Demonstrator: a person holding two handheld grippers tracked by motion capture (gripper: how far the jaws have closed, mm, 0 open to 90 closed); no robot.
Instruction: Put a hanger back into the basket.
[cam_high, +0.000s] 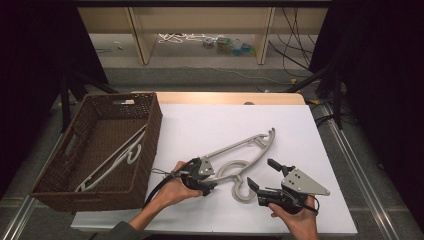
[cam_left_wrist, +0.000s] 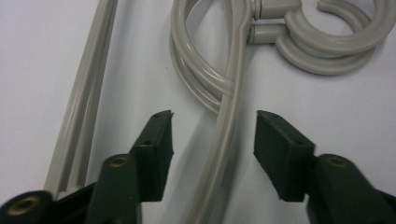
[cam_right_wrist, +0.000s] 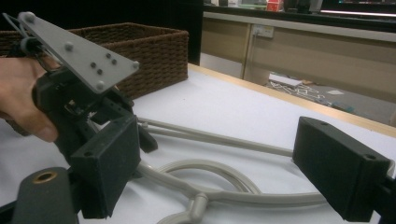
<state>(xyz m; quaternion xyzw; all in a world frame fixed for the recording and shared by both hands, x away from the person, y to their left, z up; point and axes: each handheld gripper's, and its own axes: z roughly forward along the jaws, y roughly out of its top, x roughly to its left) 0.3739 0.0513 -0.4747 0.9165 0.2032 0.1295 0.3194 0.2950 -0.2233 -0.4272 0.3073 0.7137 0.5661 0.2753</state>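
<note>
Basket (cam_high: 150, 125), brown wicker, sits at the left edge of the white worktop (cam_high: 210, 122). One grey hanger (cam_high: 117, 160) already lies in it, slanted from the near-left corner up toward the far-right wall. Judgement: the basket is the collection bin and the hangers go in one after another.

Hangers on the worktop (cam_high: 240, 150): near centre, just right of the basket, long arms running far-right and hooks curled toward the near edge. The left gripper view shows doubled hooks (cam_left_wrist: 327, 46) and doubled bars, so probably two hangers are stacked here.

Left gripper (cam_high: 202, 185): over the near-left end of the stack, hand behind it. In its own view the jaws stand apart, released, with one hanger arm (cam_left_wrist: 224, 140) running up between them, not touched by either pad. Judgement: it is lined up to close on that arm, a straight, thin section that should pinch easily.

Right gripper (cam_high: 260, 175): near-right of the hooks, jaws spread wide, holding nothing. In its own view the hanger's curved part (cam_right_wrist: 205, 170) lies low between the jaws. Judgement: it is waiting to steady or lift the hook end, since a stacked pair may slide apart under a single grip.
</note>
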